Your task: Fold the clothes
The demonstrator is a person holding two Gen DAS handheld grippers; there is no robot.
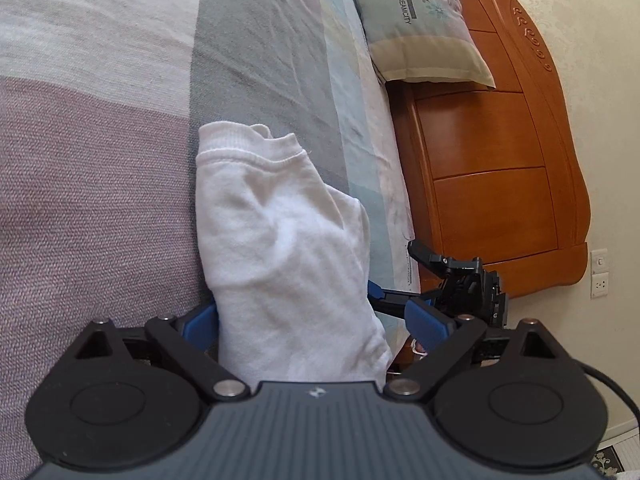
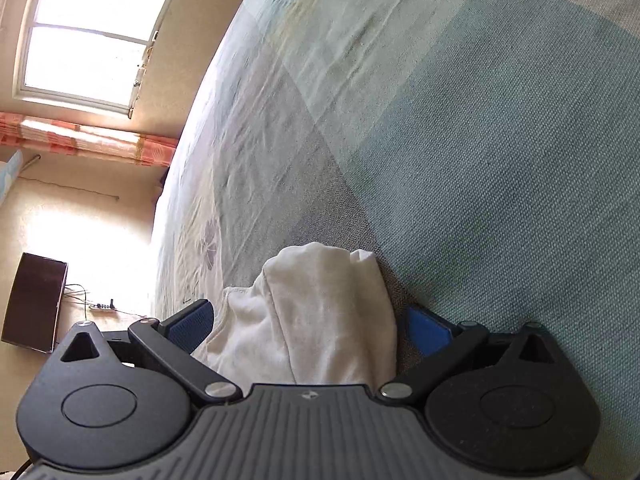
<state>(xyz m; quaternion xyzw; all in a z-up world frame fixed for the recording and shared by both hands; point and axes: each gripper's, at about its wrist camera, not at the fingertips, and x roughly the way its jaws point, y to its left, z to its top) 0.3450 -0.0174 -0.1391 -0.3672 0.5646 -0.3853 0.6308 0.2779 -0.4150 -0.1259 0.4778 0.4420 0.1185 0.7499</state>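
White garment (image 1: pixel 280 240), knit, ribbed hem at far end: lies bunched on the patchwork bedspread (image 1: pixel 100 180), running forward between both claws, seemingly so a fold can be carried over. Left gripper (image 1: pixel 316 324): jaws wide apart, blue pads (image 1: pixel 426 320) flanking the cloth, left pad touching it, nothing clamped. Right gripper (image 2: pixel 308 328): jaws likewise spread, garment (image 2: pixel 320 320) between them, no firm hold visible. Wooden headboard (image 1: pixel 500 160) and pillow (image 1: pixel 420 28) lie ahead and right of the left claw.
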